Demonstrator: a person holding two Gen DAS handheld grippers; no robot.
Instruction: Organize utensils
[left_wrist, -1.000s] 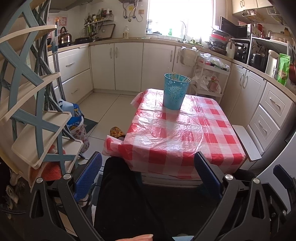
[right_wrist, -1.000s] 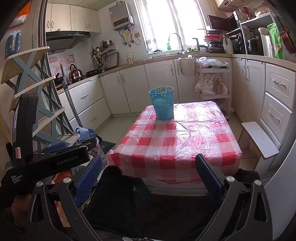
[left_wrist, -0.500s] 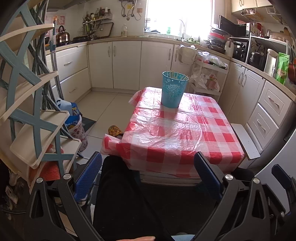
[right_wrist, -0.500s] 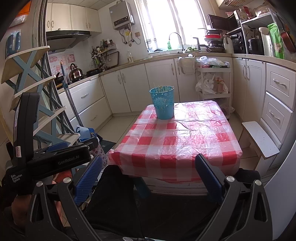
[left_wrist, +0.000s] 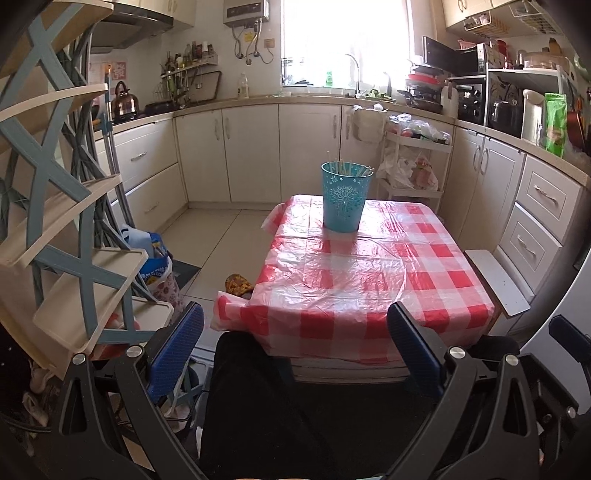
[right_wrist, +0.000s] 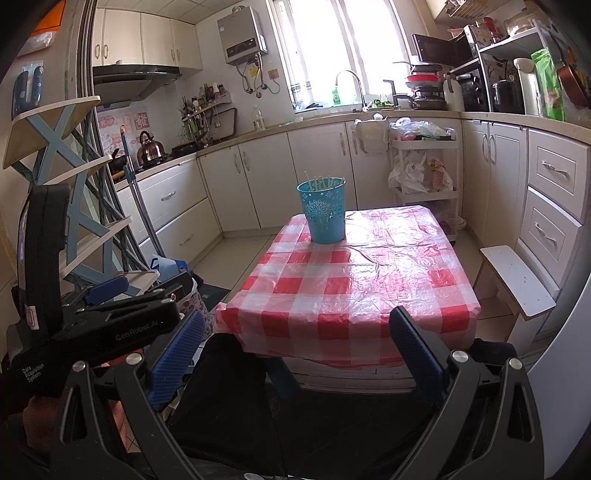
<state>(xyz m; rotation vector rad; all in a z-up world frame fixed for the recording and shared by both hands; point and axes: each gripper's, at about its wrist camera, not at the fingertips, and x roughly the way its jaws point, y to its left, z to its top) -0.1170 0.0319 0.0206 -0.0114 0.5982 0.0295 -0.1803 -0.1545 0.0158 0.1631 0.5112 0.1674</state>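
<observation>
The cup (left_wrist: 346, 197) stands upright on the surface (left_wrist: 369, 280), on its far half and towards the far left corner; its long axis is vertical and it tapers from a wide open mouth down to a narrower base; the utensils (left_wrist: 349, 168) inside are thin pale sticks, standing nearly upright with a slight lean to the right, only their tips clearing the rim; what kind they are cannot be told at this size.

Against the left-wrist view of a second ago, the cup now sits lower and larger in the picture and more of the wall above the far cabinets shows; the right-wrist view has hardly changed, and the cup has not moved on the surface.

The cup is turquoise with a pierced or printed white flower pattern; the surface is covered by a glossy, wrinkled plastic cloth in red and white checks, hanging over the near edge.

The left hand-held gripper (left_wrist: 295, 338) is spread wide and holds nothing, well short of the cup; its pads (left_wrist: 177, 347) are ribbed blue on black frames; the right hand-held gripper (right_wrist: 297, 341) is likewise wide and empty, also well short of the cup.
</observation>
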